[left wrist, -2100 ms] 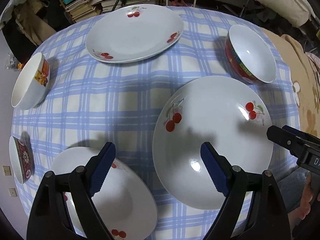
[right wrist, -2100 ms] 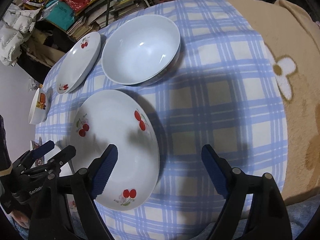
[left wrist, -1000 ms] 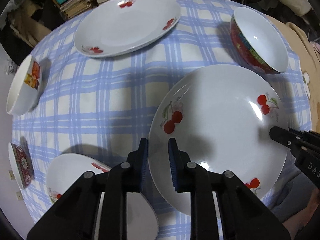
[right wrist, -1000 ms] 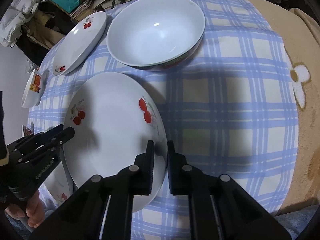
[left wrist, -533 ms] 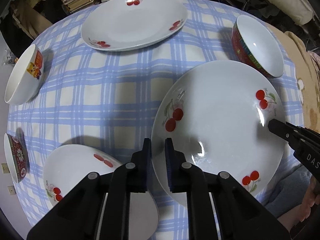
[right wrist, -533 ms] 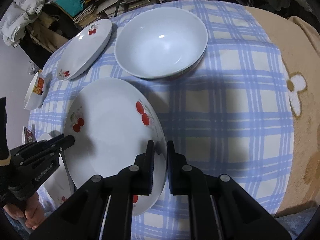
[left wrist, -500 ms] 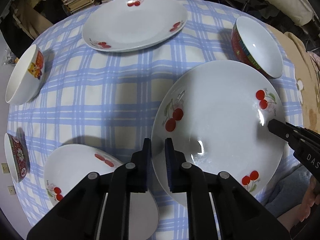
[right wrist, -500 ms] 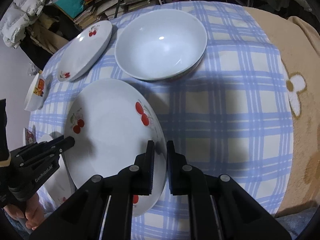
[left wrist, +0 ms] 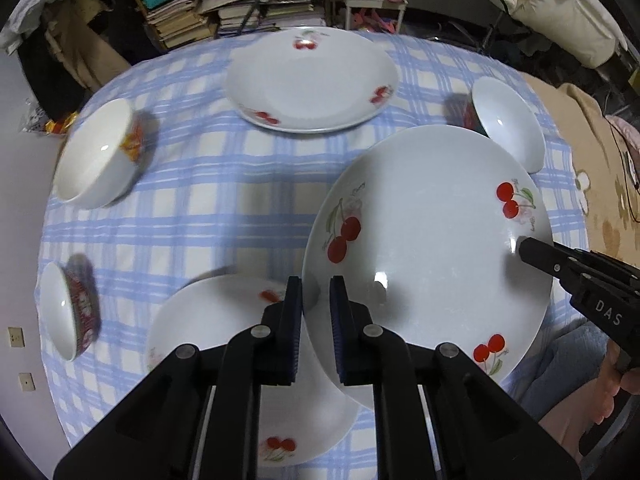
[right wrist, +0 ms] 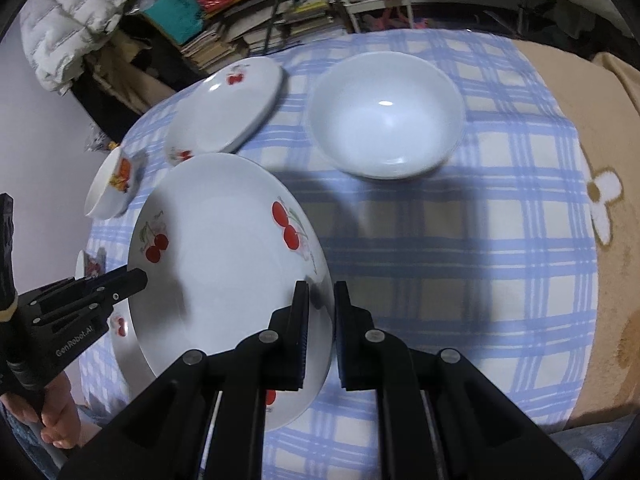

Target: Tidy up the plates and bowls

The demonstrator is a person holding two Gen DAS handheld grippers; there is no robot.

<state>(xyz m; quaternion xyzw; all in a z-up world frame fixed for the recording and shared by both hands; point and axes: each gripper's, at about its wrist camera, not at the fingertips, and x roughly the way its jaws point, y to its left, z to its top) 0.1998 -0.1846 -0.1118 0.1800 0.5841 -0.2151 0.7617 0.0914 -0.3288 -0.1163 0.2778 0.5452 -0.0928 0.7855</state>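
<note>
A white plate with red cherries (left wrist: pixel 432 240) hangs tilted above the table, held by both grippers at opposite rims. My left gripper (left wrist: pixel 316 292) is shut on its near-left rim. My right gripper (right wrist: pixel 320 292) is shut on its right rim, and the plate (right wrist: pixel 224 256) spreads to the left of it. Each wrist view shows the other gripper's tip at the far rim: the right gripper (left wrist: pixel 524 246) and the left gripper (right wrist: pixel 136 278). A second cherry plate (left wrist: pixel 224 320) lies on the cloth, partly under the lifted one. A third cherry plate (left wrist: pixel 312 80) sits at the far side.
The round table wears a blue plaid cloth (left wrist: pixel 200 208). A white bowl with an orange print (left wrist: pixel 96 160) and a red patterned bowl (left wrist: pixel 70 316) stand at the left, and a large white bowl (right wrist: pixel 386 116) at the far right. A beige blanket (right wrist: pixel 600 120) borders the right side. Stacked books and clutter lie behind.
Both grippers went from open to shut on the plate's rims, then rose with it. The plate has come off the cloth and now overlaps the near plate.
</note>
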